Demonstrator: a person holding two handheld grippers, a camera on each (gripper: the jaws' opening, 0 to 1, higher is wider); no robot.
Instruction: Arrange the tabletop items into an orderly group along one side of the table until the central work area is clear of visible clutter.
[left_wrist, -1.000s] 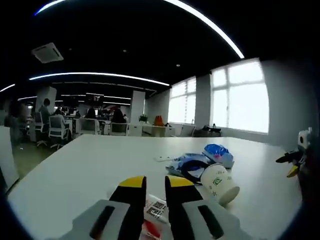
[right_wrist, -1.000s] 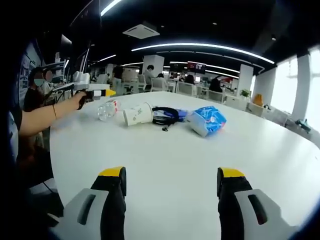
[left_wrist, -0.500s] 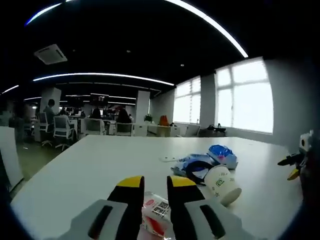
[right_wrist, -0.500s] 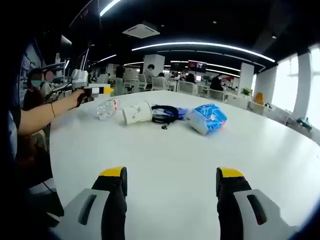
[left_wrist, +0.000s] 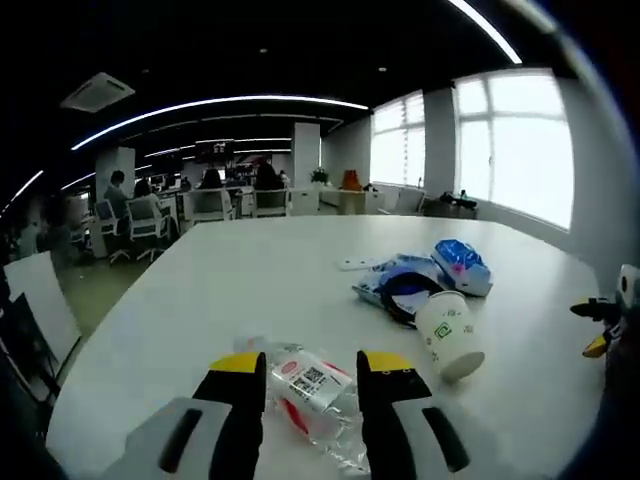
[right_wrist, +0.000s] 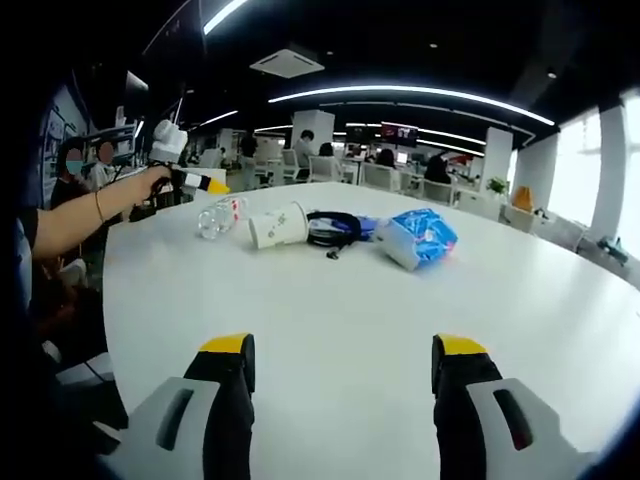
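A crushed clear bottle (left_wrist: 310, 385) with a red and white label lies on the white table (left_wrist: 230, 290), between the spread jaws of my left gripper (left_wrist: 311, 364), which is open. Beyond it a paper cup (left_wrist: 447, 335) lies on its side next to a black cable coil (left_wrist: 400, 292) and a blue packet (left_wrist: 462, 266). In the right gripper view my left gripper (right_wrist: 208, 184) hovers just above the bottle (right_wrist: 218, 215), left of the cup (right_wrist: 277, 226), cable (right_wrist: 332, 228) and packet (right_wrist: 418, 237). My right gripper (right_wrist: 340, 352) stands open over bare table (right_wrist: 340, 310).
A person's forearm (right_wrist: 70, 225) reaches in from the left, holding the left gripper. My right gripper's tip (left_wrist: 598, 325) shows at the table's right edge. A white panel (left_wrist: 38, 310) stands off the table's left side. Office chairs, desks and seated people lie beyond the far edge.
My left gripper's jaws have spread apart, letting go of the bottle, and it has lifted a little above it. The right gripper has stayed where it was.
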